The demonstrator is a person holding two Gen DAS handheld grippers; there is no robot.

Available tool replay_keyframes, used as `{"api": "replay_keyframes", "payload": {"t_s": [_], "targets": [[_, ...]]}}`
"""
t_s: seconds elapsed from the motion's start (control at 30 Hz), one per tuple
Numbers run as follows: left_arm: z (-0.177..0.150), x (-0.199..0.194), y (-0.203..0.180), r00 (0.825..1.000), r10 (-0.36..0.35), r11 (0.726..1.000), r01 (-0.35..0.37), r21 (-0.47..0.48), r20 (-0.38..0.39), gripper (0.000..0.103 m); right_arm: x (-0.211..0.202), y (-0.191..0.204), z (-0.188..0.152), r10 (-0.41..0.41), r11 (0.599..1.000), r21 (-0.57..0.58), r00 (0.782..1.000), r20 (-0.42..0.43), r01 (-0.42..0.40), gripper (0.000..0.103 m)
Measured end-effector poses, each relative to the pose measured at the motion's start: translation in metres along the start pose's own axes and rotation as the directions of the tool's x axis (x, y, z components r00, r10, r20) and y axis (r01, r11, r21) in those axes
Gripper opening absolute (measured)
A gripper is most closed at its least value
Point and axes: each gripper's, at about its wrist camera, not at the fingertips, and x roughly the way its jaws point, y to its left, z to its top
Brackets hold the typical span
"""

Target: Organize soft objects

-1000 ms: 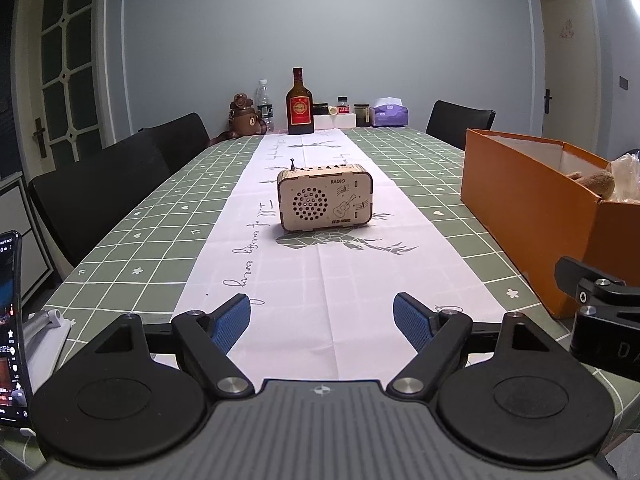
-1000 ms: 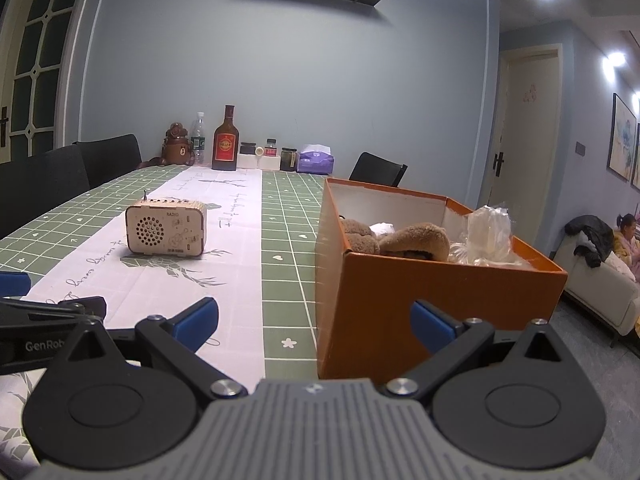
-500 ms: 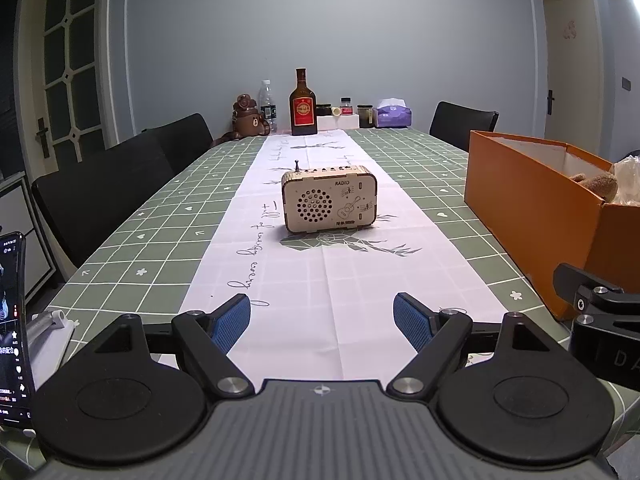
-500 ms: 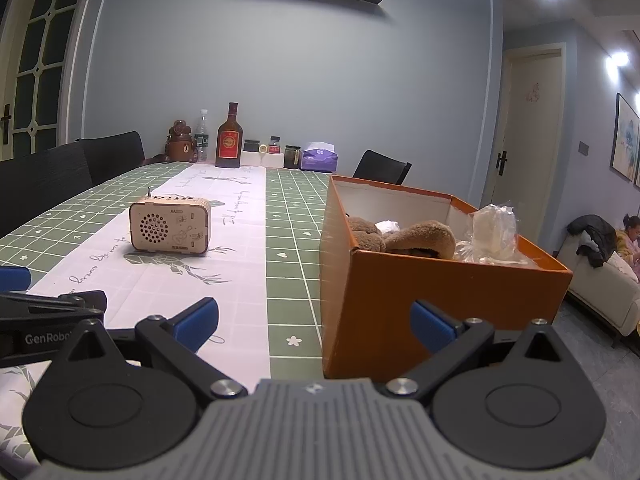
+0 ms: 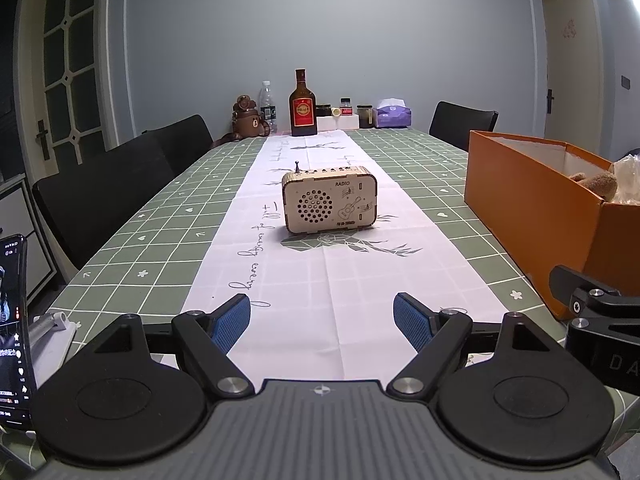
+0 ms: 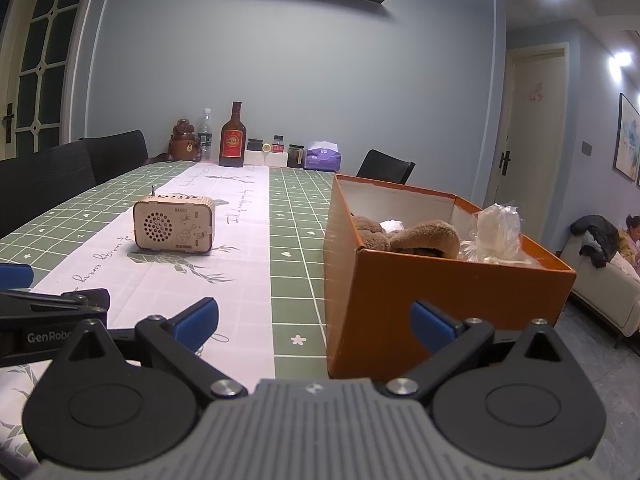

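Since the soft things already sit inside the orange box point(image 6: 444, 280), which stands directly ahead of the right gripper point(image 6: 314, 316) and touching close to its right finger, the likeliest trouble is a reach that catches the near wall. A brown plush toy point(image 6: 424, 236) lies against the box's near edge, and a crinkled clear plastic bundle point(image 6: 500, 226) pokes above the rim to the right of it; both look light and yielding, so a shallow pinch could slip off the fur or merely tear at the film. Pushing the box itself might slide it on the tablecloth point(image 5: 160, 216).

Both tools stand wide apart at the fingers and hold nothing. The left gripper point(image 5: 322, 316) points down the white runner point(image 5: 328, 280), with the box off to its right.

Straight ahead of the left gripper, well apart, sits a small wooden radio point(image 5: 330, 206), hard and no part of the job. A phone point(image 5: 12, 328) leans at its left side. Far ahead, a bottle point(image 5: 303, 106) and a bear figure point(image 5: 246, 118) crowd the table's end, out of the way.
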Motion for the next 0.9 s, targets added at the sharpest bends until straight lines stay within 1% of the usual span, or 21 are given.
{"api": "replay_keyframes", "payload": {"t_s": [0.4, 0.9], "targets": [[-0.0002, -0.0005, 0.0007, 1.0, 0.003, 1.0, -0.003, 0.0, 0.006, 0.095, 0.0029, -0.0002, -0.0006, 0.007, 1.0, -0.002, 1.0, -0.011, -0.007, 0.1], [0.0006, 0.0006, 0.0035, 1.0, 0.005, 1.0, -0.006, -0.017, -0.005, 0.095, 0.0049, -0.0006, -0.002, 0.013, 1.0, -0.001, 1.0, -0.023, -0.013, 0.1]]}}
